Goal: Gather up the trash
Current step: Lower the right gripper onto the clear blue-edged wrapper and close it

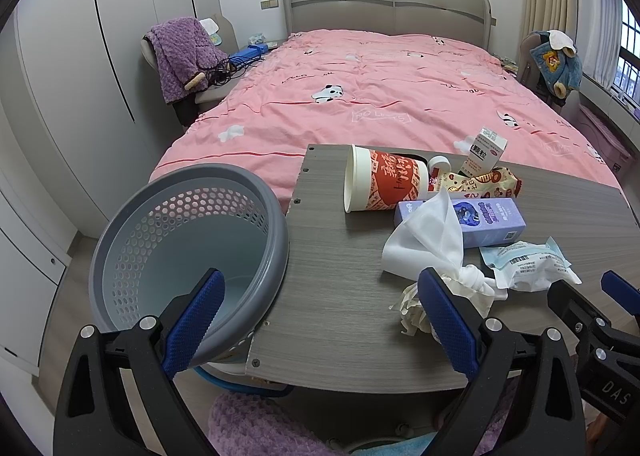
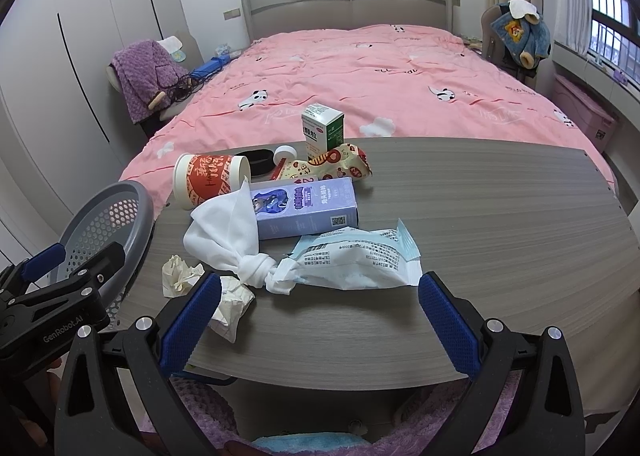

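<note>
Nothing is binned yet: your left gripper [image 1: 320, 320] and right gripper [image 2: 320, 316] both hang spread and empty, the grey basket [image 1: 256, 192] at the table's [image 2: 480, 216] left edge looks empty, and the cup [image 2: 208, 178], boxes, wrappers, tissues all sit on top.

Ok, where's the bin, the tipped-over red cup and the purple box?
bin [image 1: 256, 192], left wrist view, on its grey rim.
red cup [image 1: 394, 180], left wrist view, on its printed side.
purple box [image 2: 316, 202], right wrist view, on its top face.
</note>
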The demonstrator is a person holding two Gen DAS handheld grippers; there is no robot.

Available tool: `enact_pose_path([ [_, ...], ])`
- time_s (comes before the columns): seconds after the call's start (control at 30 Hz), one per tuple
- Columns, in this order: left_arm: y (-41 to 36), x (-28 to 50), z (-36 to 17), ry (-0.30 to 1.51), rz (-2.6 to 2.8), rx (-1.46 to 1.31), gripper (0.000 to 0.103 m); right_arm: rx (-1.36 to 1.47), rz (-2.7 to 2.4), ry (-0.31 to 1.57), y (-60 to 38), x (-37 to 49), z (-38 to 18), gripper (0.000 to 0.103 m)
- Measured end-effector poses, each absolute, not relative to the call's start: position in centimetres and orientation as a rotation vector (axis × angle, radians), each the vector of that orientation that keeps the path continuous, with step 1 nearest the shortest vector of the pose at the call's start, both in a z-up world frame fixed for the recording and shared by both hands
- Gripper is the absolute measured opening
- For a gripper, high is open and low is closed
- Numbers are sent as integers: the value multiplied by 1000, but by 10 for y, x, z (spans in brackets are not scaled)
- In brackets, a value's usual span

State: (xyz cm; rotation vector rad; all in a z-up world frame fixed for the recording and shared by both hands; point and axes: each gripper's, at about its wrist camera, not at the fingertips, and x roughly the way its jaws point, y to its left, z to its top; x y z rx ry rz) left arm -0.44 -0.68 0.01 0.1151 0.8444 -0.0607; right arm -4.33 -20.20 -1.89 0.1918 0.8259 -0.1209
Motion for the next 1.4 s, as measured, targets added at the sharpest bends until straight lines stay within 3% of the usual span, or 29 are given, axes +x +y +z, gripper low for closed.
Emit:
enact_pose_path([
  [1.4, -2, -5, -9, 863, -43, 102, 93, 328, -77, 978, -249, 19, -82, 97],
])
